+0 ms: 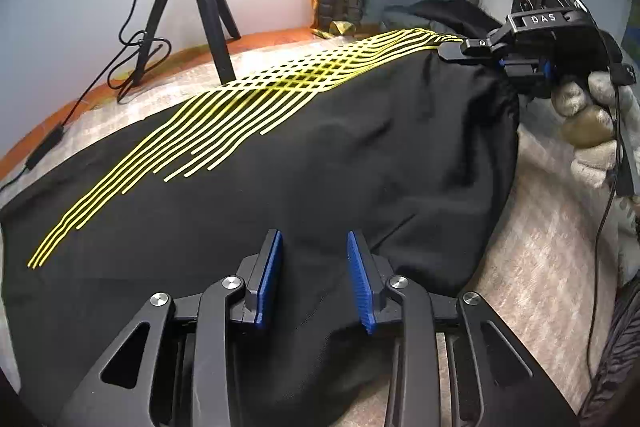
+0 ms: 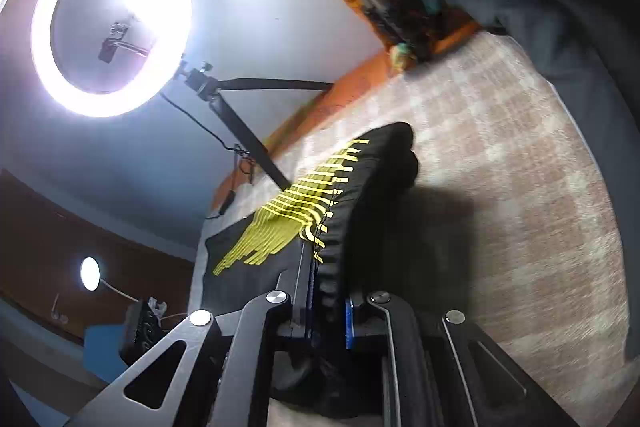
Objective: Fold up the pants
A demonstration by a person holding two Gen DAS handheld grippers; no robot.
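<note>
1. Black track pants with yellow stripes lie spread on a patterned bed, directly ahead of the left gripper, whose jaws stand apart over the fabric, holding nothing.
2. The right gripper is clamped on the elastic waistband, lifting that edge, likely to start a fold.
3. No containers are visible.

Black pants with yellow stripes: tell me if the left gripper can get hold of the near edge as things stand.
Probably yes. The left gripper is open right over the black pants with yellow stripes, nothing between. The right gripper pinches the waistband, off to the side.
</note>
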